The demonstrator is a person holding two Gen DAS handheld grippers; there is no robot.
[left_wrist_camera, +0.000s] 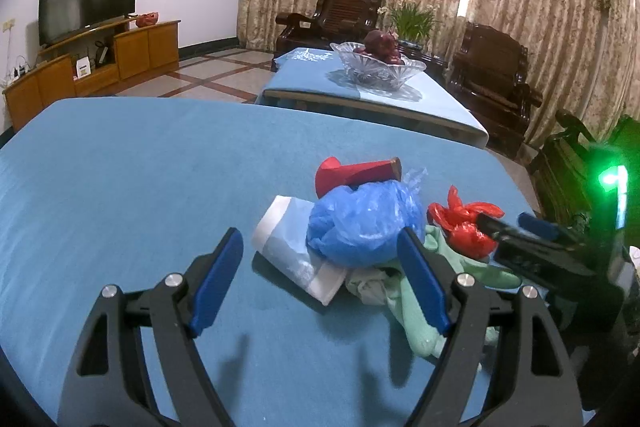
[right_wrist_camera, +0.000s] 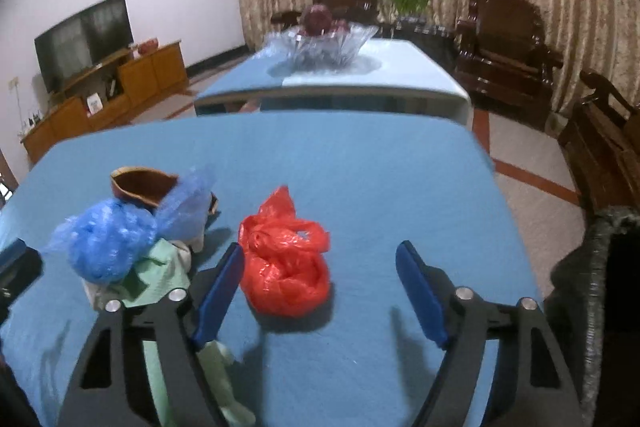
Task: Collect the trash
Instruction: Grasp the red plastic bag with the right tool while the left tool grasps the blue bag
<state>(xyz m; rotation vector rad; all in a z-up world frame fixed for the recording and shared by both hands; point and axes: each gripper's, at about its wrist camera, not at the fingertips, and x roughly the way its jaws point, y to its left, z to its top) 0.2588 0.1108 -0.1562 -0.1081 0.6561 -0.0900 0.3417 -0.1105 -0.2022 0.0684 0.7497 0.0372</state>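
Left tongs (left_wrist_camera: 320, 279) were released, jaws spread, blue pads clear of the crumpled blue plastic bag (left_wrist_camera: 366, 219) ahead. Right tongs (right_wrist_camera: 320, 287) were also released, gaping around the crinkled red plastic bag (right_wrist_camera: 286, 263), no pad pressing it. Both bags sat on the blue-clothed bench (left_wrist_camera: 140, 187). Beside the blue one: one folded pale paper packet (left_wrist_camera: 298, 251), one limp green cloth (left_wrist_camera: 416, 311), one red cone-shaped piece (left_wrist_camera: 352, 175). Further back: one cut-glass bowl (left_wrist_camera: 380, 67) of red fruit, two dark carved wooden armchairs.

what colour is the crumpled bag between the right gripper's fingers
Red, clearest in the right wrist view.
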